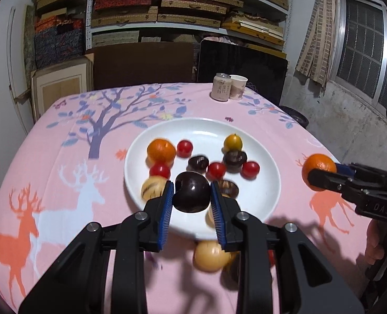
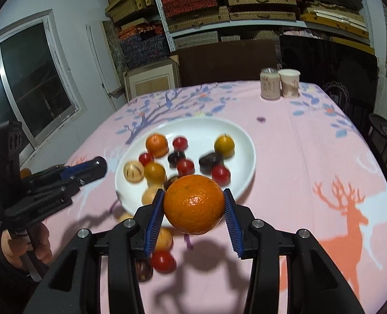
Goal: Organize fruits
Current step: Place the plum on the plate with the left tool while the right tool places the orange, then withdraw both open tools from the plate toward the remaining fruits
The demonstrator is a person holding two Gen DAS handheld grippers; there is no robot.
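Left tongs (image 1: pixel 192 196): lower centre of my left view, blue pads pinching a dark plum (image 1: pixel 192 195), held above the plate's near rim.
Right tongs (image 2: pixel 193 206): lower centre of my right view, pads clamped on an orange (image 2: pixel 194 204); in the left view they show at the right edge, and I read "DAS" on the black body.
Plate (image 1: pixel 245 204): white, mid-frame on the pink deer cloth (image 1: pixel 70 183); it bears a second orange (image 1: pixel 161 150), red tomatoes (image 1: pixel 184 148), a yellow fruit (image 1: pixel 233 142), dark plums and a striped pale fruit (image 1: pixel 153 189).
Loose fruit: a pale round one (image 1: pixel 210 256) lies on the cloth just below the plate; a tomato (image 2: pixel 163 261) sits under my right tongs.
Can (image 1: pixel 221 87): top of the table, beside a paper cup (image 1: pixel 238 87); its label carries dark characters, too blurred for me to read.
My hand (image 2: pixel 23 246): lower left of the right view, gripping the left tongs' handle.
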